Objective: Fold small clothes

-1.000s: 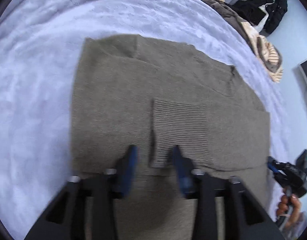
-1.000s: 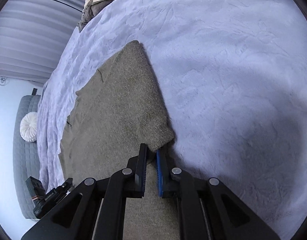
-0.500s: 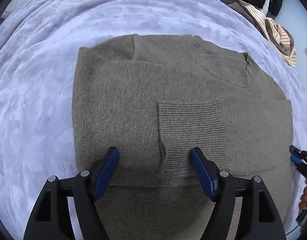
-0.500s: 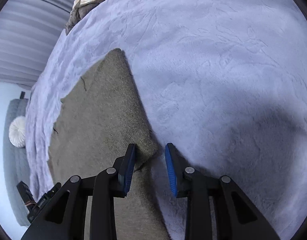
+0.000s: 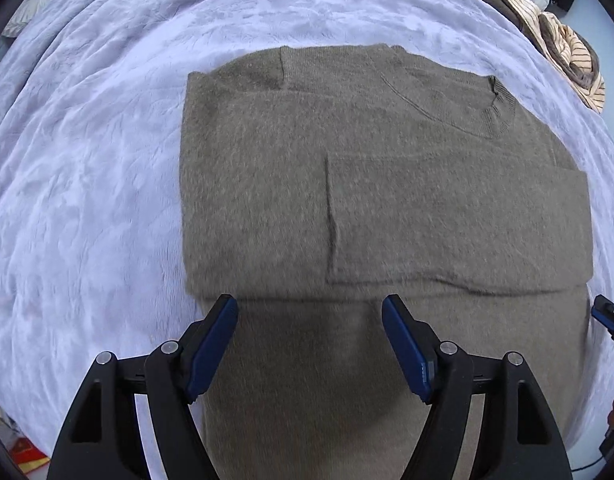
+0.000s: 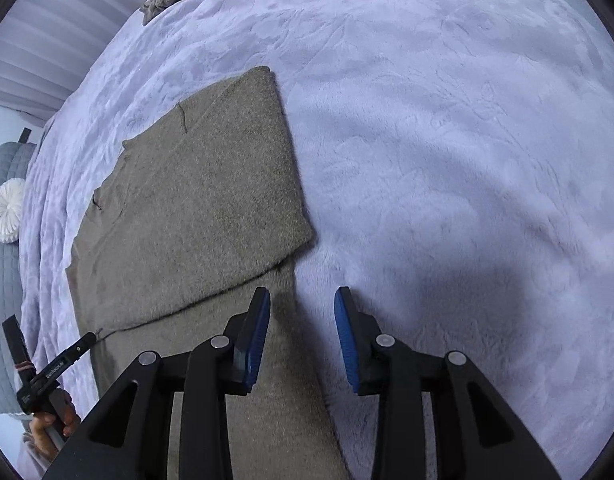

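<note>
The sweater (image 5: 387,208) is lying half folded; the left tongs (image 5: 310,340) are gaping empty, the right tongs (image 6: 302,332) are opening empty; another fold is remaining.

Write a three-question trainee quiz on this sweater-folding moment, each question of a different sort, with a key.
1. True or false: the left gripper clamps a fold of the olive sweater.
2. Multiple choice: the sweater lies on A) a wooden table B) a lavender plush blanket C) a tiled floor.
3. Fill in: the striped garment lies at the bed's far ____ corner in the left wrist view.

Key:
1. False; its pads stand wide apart, gripping nothing.
2. B.
3. Right.
</note>
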### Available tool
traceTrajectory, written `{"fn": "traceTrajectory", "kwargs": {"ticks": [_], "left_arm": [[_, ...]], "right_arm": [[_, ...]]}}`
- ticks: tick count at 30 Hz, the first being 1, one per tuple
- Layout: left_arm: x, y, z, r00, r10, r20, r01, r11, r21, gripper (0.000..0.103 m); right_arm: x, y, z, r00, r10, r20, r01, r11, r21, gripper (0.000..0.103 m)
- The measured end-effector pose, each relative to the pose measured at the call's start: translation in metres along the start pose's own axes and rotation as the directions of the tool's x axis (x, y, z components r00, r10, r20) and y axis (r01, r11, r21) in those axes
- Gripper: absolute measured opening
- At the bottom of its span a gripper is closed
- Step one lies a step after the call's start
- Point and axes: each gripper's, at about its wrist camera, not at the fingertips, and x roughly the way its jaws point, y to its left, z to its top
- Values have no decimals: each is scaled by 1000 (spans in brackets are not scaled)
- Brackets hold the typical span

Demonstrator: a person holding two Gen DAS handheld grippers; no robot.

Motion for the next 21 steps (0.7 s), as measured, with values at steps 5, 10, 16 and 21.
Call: {"fn": "traceTrajectory", "kwargs": {"ticks": [5, 10, 16, 21], "left_arm": [[-19, -4, -18, 1000, 9, -24, -9, 1000, -1, 76], [-36, -10, -33, 999, 16, -51, -16, 1000, -5, 76], [-55, -22, -50, 996, 33, -84, -31, 999, 25, 76], [-66, -34, -65, 992, 43, -119, -38, 998, 39, 76]], "right_arm": [[-3, 14, -16, 998, 9, -61, -11, 999, -33, 42], [-6, 26, -26, 993, 28, -112, -33, 999, -41, 44], [-15, 42, -37, 987, 31, -157, -45, 996, -82, 45], [-28, 54, -47, 985, 37, -171, -60, 990, -130, 45]]}}
